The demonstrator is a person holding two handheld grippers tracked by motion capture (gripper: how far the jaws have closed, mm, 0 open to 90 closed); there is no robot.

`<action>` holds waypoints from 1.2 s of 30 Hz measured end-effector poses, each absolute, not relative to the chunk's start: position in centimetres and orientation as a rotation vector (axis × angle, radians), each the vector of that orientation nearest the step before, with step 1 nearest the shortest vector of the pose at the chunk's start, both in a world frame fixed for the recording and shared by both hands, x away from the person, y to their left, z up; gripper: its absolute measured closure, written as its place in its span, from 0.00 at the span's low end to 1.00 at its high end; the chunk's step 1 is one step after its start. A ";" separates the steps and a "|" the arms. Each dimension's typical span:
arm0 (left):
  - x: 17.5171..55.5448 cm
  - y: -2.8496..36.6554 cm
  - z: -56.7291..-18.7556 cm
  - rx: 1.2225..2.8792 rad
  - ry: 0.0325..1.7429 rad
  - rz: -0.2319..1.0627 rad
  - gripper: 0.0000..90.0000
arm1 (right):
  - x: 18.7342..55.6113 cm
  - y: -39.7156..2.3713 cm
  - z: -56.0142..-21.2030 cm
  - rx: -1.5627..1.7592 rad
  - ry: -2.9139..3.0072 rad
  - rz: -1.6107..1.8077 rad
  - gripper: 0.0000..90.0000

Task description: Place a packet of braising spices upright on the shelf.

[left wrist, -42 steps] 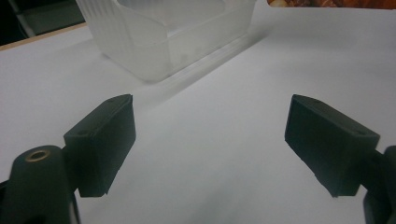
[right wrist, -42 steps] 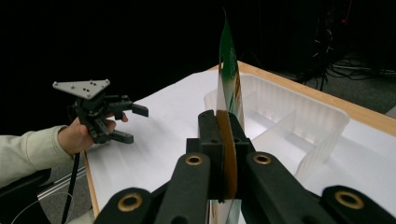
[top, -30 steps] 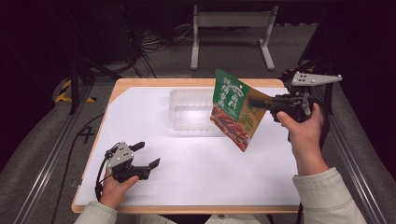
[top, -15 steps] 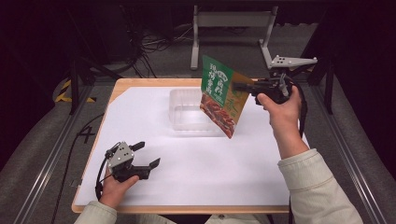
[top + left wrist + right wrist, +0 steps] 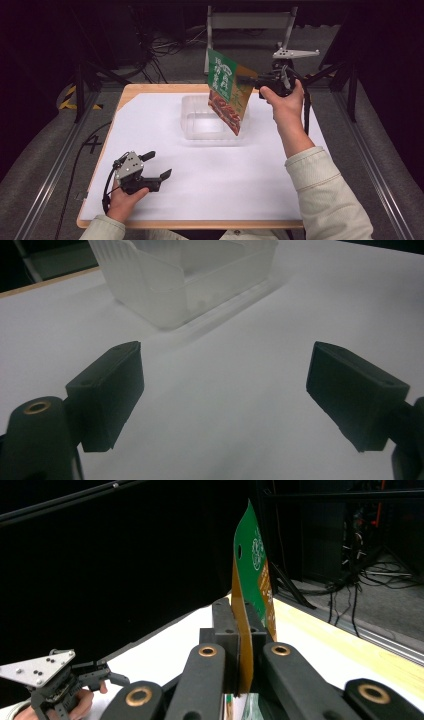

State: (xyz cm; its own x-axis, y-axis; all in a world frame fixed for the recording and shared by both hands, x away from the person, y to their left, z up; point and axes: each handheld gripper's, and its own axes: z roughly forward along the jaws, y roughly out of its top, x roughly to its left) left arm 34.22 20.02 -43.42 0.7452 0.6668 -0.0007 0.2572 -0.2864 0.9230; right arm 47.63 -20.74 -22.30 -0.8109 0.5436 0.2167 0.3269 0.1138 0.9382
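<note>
Resting low at the near left of the white table [image 5: 150, 125], the left gripper [image 5: 156, 167] sits in the person's left hand [image 5: 122, 200] with its jaws spread wide and nothing between them. The left gripper view confirms this: two black pads [image 5: 107, 390] stand well apart over bare white surface, with the clear plastic container [image 5: 185, 275] farther off toward the top of that view.

Item: clear plastic container [image 5: 210, 120], rectangular, open-topped, standing on the table toward its far middle; it looks empty, though its translucent walls make that hard to confirm.

Item: snack packet [image 5: 227, 90], green at the top with pale lettering, orange along one edge, a reddish picture on its lower half. It hangs tilted in the air above the container's right side, lower corner pointing down toward it, touching neither container nor table.

Item: right gripper [image 5: 255, 80], raised at the far right in the person's right hand [image 5: 285, 102], grey three-cornered plate on top. Its jaws are clamped on the packet's right edge; the right gripper view shows the thin packet [image 5: 250, 595] pinched upright between the closed jaws, with the left gripper [image 5: 107, 675] seen farther off at lower left.

Wooden table edging [image 5: 150, 89] borders the white surface.
</note>
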 end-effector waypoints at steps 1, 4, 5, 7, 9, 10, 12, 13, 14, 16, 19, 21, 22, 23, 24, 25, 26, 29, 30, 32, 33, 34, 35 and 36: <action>34.2 20.0 -43.4 1.865 0.713 0.474 0.18 | 47.9 -20.6 -22.4 0.869 2.202 1.784 1.00; 34.2 20.0 -43.4 1.864 0.713 0.475 0.18 | 48.3 -20.2 -22.5 0.851 2.195 1.791 1.00; 34.2 20.1 -43.4 1.864 0.712 0.475 0.18 | 48.5 -20.1 -22.6 0.846 2.195 1.791 1.00; 34.2 20.1 -43.4 1.865 0.710 0.478 0.18 | 48.9 -19.6 -22.9 0.832 2.200 1.795 1.00; 34.2 20.1 -43.4 1.865 0.711 0.476 0.18 | 49.5 -19.0 -23.1 0.825 2.212 1.793 1.00; 34.2 20.1 -43.4 1.865 0.711 0.476 0.18 | 49.6 -18.8 -23.2 0.828 2.215 1.797 1.00; 34.2 20.1 -43.4 1.865 0.711 0.476 0.18 | 49.8 -18.6 -23.3 0.830 2.217 1.803 1.00; 34.2 20.1 -43.4 1.864 0.711 0.475 0.18 | 50.1 -18.3 -23.4 0.836 2.218 1.810 1.00; 34.2 20.1 -43.4 1.864 0.711 0.475 0.18 | 50.1 -18.3 -23.4 0.836 2.218 1.810 1.00; 34.2 20.1 -43.4 1.861 0.712 0.474 0.18 | 50.4 -18.0 -23.6 0.842 2.216 1.819 1.00; 34.0 20.3 -43.4 1.863 0.717 0.474 0.18 | 50.8 -17.5 -23.8 0.841 2.213 1.824 1.00; 34.0 20.4 -43.4 1.863 0.717 0.482 0.18 | 51.0 -17.2 -23.9 0.841 2.209 1.824 1.00; 33.9 20.5 -43.4 1.860 0.719 0.483 0.18 | 51.1 -17.1 -23.9 0.843 2.206 1.824 1.00; 33.9 20.5 -43.4 1.857 0.722 0.484 0.18 | 51.2 -17.0 -24.0 0.843 2.203 1.825 1.00; 33.8 20.5 -43.4 1.855 0.724 0.483 0.18 | 51.3 -16.9 -24.0 0.845 2.200 1.826 1.00; 33.8 20.6 -43.4 1.858 0.721 0.488 0.18 | 51.4 -16.8 -24.1 0.846 2.197 1.827 1.00; 33.8 20.6 -43.4 1.858 0.721 0.489 0.18 | 51.5 -16.7 -24.2 0.850 2.193 1.829 1.00; 33.7 20.7 -43.4 1.856 0.727 0.488 0.18 | 51.8 -16.5 -24.4 0.859 2.185 1.830 1.00; 33.7 20.7 -43.4 1.857 0.726 0.489 0.18 | 51.9 -16.4 -24.5 0.866 2.182 1.832 1.00; 33.7 20.8 -43.4 1.854 0.727 0.489 0.18 | 52.0 -16.3 -24.7 0.870 2.178 1.830 1.00; 33.7 20.8 -43.3 1.854 0.728 0.490 0.18 | 52.0 -16.3 -24.8 0.872 2.177 1.830 1.00; 33.7 20.8 -43.4 1.854 0.728 0.490 0.18 | 52.1 -16.3 -24.9 0.876 2.175 1.827 1.00; 33.7 20.8 -43.4 1.854 0.728 0.490 0.18 | 52.2 -16.2 -25.0 0.878 2.175 1.822 1.00; 33.7 20.8 -43.4 1.854 0.727 0.490 0.18 | 52.2 -16.2 -25.1 0.880 2.175 1.818 1.00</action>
